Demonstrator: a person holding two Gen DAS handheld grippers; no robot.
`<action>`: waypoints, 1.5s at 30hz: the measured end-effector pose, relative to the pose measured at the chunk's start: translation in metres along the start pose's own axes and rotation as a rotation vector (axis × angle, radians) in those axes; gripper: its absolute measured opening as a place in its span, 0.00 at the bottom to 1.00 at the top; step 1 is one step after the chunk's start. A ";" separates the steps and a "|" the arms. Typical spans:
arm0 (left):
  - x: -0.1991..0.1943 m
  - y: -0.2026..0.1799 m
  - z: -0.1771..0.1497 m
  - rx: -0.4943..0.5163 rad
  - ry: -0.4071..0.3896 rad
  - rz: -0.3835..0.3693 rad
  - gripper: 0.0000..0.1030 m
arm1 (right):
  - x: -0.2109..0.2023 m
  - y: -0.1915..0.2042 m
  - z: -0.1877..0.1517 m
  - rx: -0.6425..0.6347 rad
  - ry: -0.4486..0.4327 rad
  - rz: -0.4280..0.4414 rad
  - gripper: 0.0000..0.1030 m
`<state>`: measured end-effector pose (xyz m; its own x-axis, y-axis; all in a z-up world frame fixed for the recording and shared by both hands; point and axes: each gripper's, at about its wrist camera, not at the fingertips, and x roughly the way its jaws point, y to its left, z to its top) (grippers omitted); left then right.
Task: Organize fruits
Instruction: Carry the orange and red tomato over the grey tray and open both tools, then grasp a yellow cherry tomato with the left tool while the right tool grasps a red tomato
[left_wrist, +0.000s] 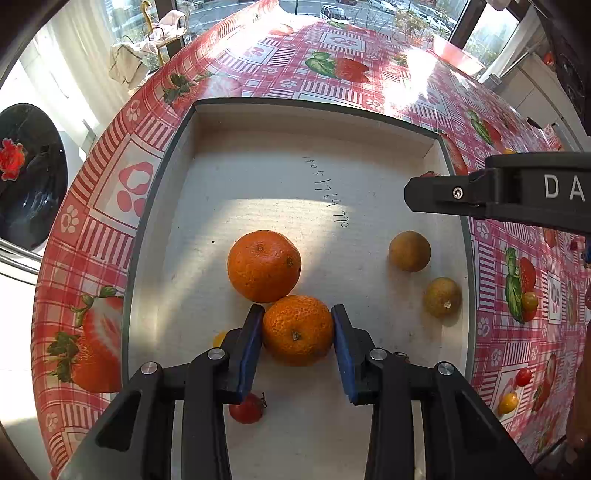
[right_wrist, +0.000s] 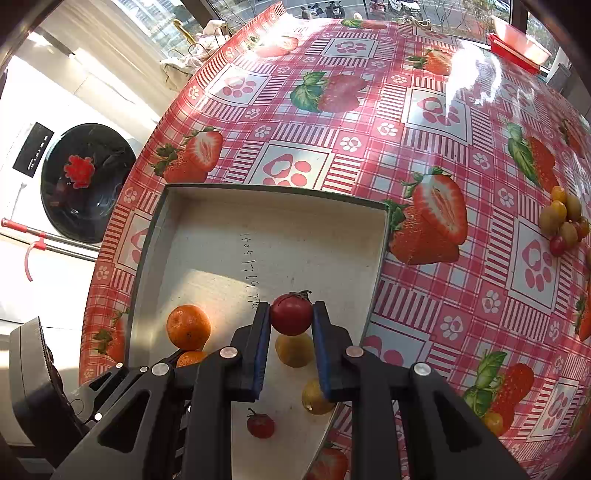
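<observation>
My left claw (left_wrist: 297, 328) pinches a dimpled orange mandarin (left_wrist: 297, 330), my right claw (right_wrist: 291, 314) a red cherry tomato (right_wrist: 291, 314), over the half-filled shallow white cardboard tray (left_wrist: 258, 122); a cluster of small fruits (right_wrist: 563, 221) waits on the tablecloth.

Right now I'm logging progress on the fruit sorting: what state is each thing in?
Left hand-held gripper: shut on a tangerine over the tray.
Right hand-held gripper: shut on a red tomato above the tray.
Second tangerine: loose in the tray, touching the held one.
Two yellow-green fruits: loose in the tray.
Small tomato: loose in the tray.

Oranges (left_wrist: 263, 265), tomatoes (right_wrist: 291, 314) and yellow-green fruits (left_wrist: 409, 251) sit over the tray (left_wrist: 258, 122).
</observation>
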<state>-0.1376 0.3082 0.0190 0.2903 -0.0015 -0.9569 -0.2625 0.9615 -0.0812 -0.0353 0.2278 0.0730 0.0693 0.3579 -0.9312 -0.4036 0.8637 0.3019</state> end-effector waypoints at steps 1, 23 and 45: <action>0.001 0.000 0.000 0.001 0.002 0.001 0.37 | 0.002 0.001 0.001 -0.003 0.003 -0.004 0.24; 0.009 -0.012 0.007 0.050 0.022 0.032 0.47 | 0.031 0.003 0.006 -0.012 0.053 0.013 0.58; -0.029 -0.065 0.003 0.199 -0.052 0.016 0.76 | -0.055 -0.098 -0.065 0.214 -0.063 -0.048 0.83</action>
<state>-0.1260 0.2464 0.0533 0.3360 0.0231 -0.9416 -0.0819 0.9966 -0.0048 -0.0589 0.1009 0.0810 0.1429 0.3302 -0.9330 -0.1957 0.9335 0.3004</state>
